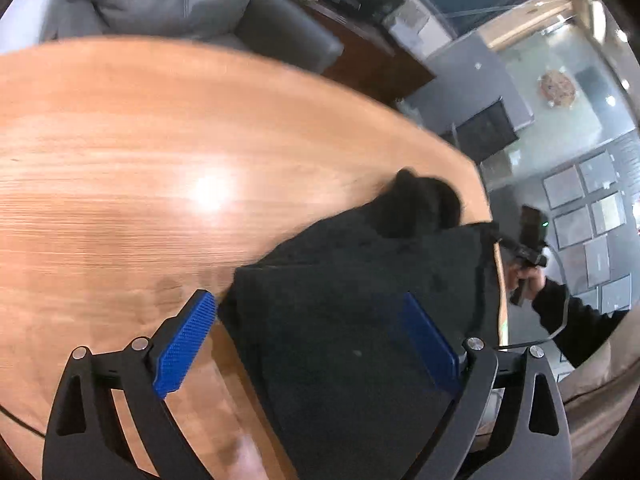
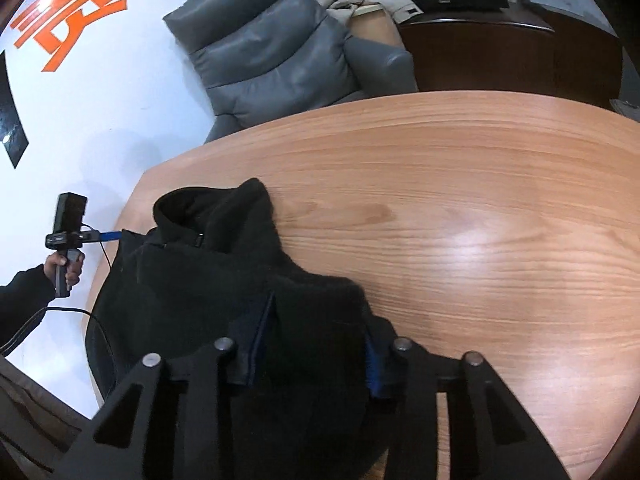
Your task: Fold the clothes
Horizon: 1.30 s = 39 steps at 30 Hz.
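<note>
A black fleece garment (image 1: 360,280) with a stand-up collar (image 1: 420,204) lies on the round wooden table (image 1: 160,140). In the left wrist view my left gripper (image 1: 316,336) is open, its blue pads (image 1: 184,344) apart; the garment lies between and under them. In the right wrist view the same garment (image 2: 208,272) fills the space between my right gripper's fingers (image 2: 316,344); black cloth covers the blue pads (image 2: 374,372), which stand apart around a thick bunch of fabric. Each view shows the other gripper, hand-held, at the garment's far edge (image 1: 528,248) (image 2: 68,236).
A grey leather armchair (image 2: 272,52) stands behind the table. The table edge curves close to the garment (image 2: 120,216). A dark cabinet (image 2: 500,52) stands at the back right. A cable (image 2: 72,312) hangs from the left gripper.
</note>
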Available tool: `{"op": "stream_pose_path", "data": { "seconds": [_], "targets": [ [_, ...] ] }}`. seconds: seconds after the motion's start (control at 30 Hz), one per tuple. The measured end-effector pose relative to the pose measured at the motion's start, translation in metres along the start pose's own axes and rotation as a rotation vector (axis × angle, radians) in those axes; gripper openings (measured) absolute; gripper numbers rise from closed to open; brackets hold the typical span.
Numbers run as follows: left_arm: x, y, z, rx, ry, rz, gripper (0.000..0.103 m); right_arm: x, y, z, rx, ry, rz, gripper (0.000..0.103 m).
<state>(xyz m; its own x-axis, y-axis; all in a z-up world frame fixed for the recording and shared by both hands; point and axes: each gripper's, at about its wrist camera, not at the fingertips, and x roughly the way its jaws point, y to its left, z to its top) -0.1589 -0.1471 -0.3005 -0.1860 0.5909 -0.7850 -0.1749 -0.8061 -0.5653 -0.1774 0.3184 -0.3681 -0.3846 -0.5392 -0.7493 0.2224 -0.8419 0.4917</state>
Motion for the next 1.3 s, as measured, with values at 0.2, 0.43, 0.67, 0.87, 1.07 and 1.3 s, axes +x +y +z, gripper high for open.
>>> {"op": "stream_pose_path", "data": {
  "seconds": [0.2,0.43,0.67,0.87,1.07,1.3],
  "targets": [
    [0.011,-0.002,-0.001,0.017,-0.005,0.006,0.05,-0.015,0.009,-0.001,-0.018,-0.05,-0.013,0.024],
    [0.0,-0.017,0.001,0.046,-0.016,0.011,0.02,-0.023,0.022,-0.002,-0.045,-0.088,-0.026,0.012],
    [-0.044,-0.064,0.006,0.137,-0.121,-0.052,0.013,-0.072,0.058,0.001,-0.111,-0.203,-0.01,0.01],
    [-0.042,-0.091,0.04,0.242,-0.158,-0.045,0.013,-0.083,0.042,-0.002,-0.074,-0.233,-0.081,0.01],
    [0.033,-0.04,0.072,0.177,-0.072,0.069,0.013,-0.021,-0.011,-0.013,-0.004,-0.096,-0.196,0.01],
    [0.007,-0.055,0.065,0.259,-0.149,0.047,0.013,-0.049,-0.002,-0.016,-0.024,-0.199,-0.198,0.01]
  ]
}}
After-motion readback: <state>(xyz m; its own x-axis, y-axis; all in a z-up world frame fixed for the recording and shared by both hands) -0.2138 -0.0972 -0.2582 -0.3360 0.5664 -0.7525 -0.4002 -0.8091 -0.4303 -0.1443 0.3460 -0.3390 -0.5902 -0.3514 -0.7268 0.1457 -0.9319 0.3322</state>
